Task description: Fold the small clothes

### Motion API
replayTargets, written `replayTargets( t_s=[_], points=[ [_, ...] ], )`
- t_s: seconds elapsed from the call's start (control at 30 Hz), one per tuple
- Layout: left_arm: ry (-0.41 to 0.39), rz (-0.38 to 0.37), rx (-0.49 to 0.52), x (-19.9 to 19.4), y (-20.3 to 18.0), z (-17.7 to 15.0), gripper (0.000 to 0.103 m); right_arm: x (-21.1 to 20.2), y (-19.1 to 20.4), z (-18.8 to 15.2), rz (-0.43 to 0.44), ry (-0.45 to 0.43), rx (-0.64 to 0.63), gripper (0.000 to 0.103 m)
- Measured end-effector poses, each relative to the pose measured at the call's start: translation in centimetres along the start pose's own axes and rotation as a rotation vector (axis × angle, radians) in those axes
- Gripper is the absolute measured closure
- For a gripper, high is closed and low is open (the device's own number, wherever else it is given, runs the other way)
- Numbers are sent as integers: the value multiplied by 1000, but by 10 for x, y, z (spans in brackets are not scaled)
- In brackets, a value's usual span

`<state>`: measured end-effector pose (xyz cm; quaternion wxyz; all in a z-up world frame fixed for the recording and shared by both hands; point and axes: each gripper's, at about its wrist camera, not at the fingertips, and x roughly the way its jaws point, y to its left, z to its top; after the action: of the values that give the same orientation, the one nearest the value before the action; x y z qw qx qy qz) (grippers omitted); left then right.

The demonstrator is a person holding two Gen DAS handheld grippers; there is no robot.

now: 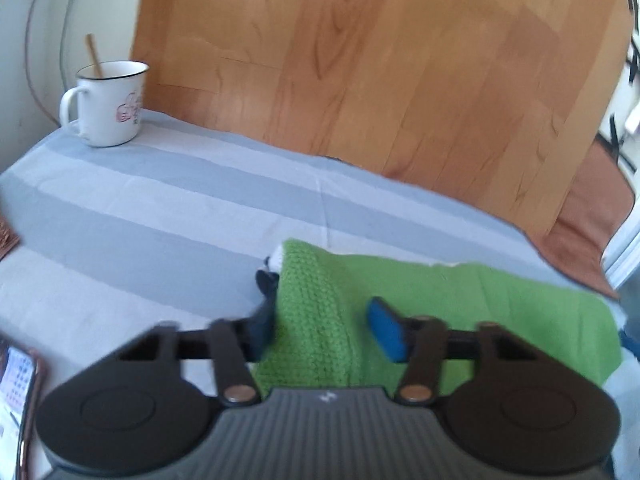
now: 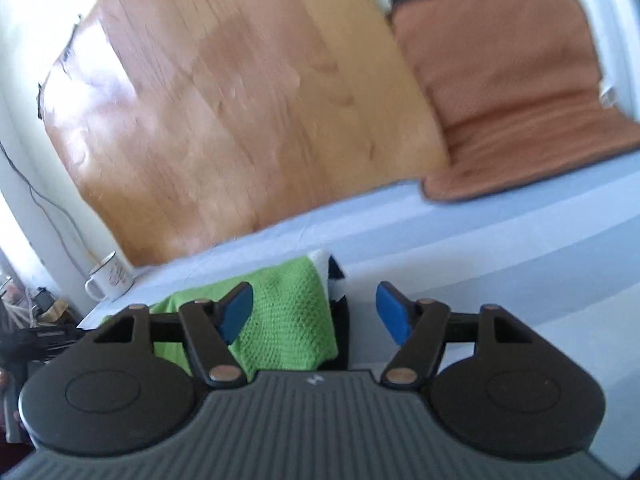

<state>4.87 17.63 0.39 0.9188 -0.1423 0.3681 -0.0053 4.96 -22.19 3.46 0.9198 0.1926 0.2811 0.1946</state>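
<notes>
In the left wrist view, the left gripper (image 1: 320,330) stood partly open over the green knitted garment (image 1: 460,304), which lay on the striped grey and blue cloth (image 1: 160,216) at about 5 o'clock in the picture. A raised fold of the knit sat between the two fingers, but the blue pad (image 1: 386,330) was clear of it, so I judged that nothing was really held. A white mug (image 1: 108,104) with a stick inside stood far away at 10 o'clock, and a wooden board (image 1: 380,72) leaned behind the cloth. In the right wrist view, the right gripper (image 2: 316,314) was wide open and empty; the garment (image 2: 288,320) lay under its left finger, with a black and white piece (image 2: 336,276) looking out at its far edge toward 12 o'clock. A brown cushion (image 2: 512,92) was at 2 o'clock. The garment already looked doubled into a compact shape, so the folding seemed mostly done; maybe one last fold or some smoothing remained, though the blur made this uncertain.
</notes>
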Motion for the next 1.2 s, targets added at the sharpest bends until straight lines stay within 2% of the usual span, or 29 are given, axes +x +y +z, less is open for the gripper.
replayTargets(
  t_s=[0.03, 0.07, 0.1, 0.17, 0.23, 0.3, 0.33, 0.4, 0.43, 0.47, 0.53, 0.57, 0.6, 0.7, 0.8, 0.87, 0.9, 0.93, 0.97, 1.0, 1.03, 1.1, 1.2],
  points=[
    [-2, 8, 18, 2, -6, 2, 82, 13, 0, 1, 14, 47, -9, 40],
    [-6, 2, 23, 3, -9, 6, 83, 24, 2, 3, 27, 91, -31, 87],
    [-20, 6, 18, 3, -11, 10, 84, 32, 5, 4, 32, 117, -60, 92],
    [-73, -6, 5, 3, -13, 20, 84, 32, 6, 20, 27, 32, -63, 93],
    [-114, 8, -8, 11, -13, 28, 86, 29, -6, 34, 49, -84, 23, 93],
    [-153, 82, 22, 31, -15, 31, 88, 32, -20, 33, 39, -139, 120, 93],
    [-158, 129, 45, 44, -16, 29, 88, 39, -25, 27, 36, -117, 145, 93],
    [-132, 195, 76, 70, -17, 23, 84, 56, -24, 8, -6, -15, 125, 92],
    [-148, 216, 102, 70, -20, 22, 82, 60, -22, -2, -16, 22, 99, 92],
    [-157, 233, 118, 68, -23, 23, 79, 57, -22, -7, -5, 18, 94, 91],
    [-164, 289, 127, 71, -24, 20, 55, 48, -25, -4, 46, 29, 128, 88],
    [-160, 303, 108, 70, -22, 22, 51, 45, -28, -2, 52, 36, 150, 86],
    [-152, 297, 85, 65, -19, 23, 47, 41, -31, -2, 48, 40, 166, 79],
    [-119, 211, -8, 45, -6, 22, 44, 36, -33, -1, 59, 43, 218, 63],
    [-105, 154, -69, 25, 1, 12, 42, 31, -35, -1, 123, 31, 275, 57],
    [-94, 168, -47, 25, -4, 6, 42, 34, -23, -2, 105, 29, 223, 57],
    [-82, 212, -8, 30, -9, 2, 42, 39, -13, -5, 30, 58, 154, 60],
    [-63, 261, 25, 36, -14, 1, 42, 49, -1, -11, -70, 115, 60, 66],
    [-51, 289, 41, 42, -15, -2, 42, 51, 14, -15, -135, 91, -59, 66],
    [-56, 284, 36, 44, -13, -4, 41, 52, 29, -20, -186, 101, -171, 64],
    [-52, 281, 18, 40, -11, -4, 41, 50, 39, -22, -221, 102, -216, 63],
    [-48, 261, -14, 29, -7, -4, 42, 36, 44, -23, -211, 79, -203, 63],
    [-83, 236, -11, 2, -7, -13, 44, 10, 36, -25, -170, 49, -126, 58]
  ],
)
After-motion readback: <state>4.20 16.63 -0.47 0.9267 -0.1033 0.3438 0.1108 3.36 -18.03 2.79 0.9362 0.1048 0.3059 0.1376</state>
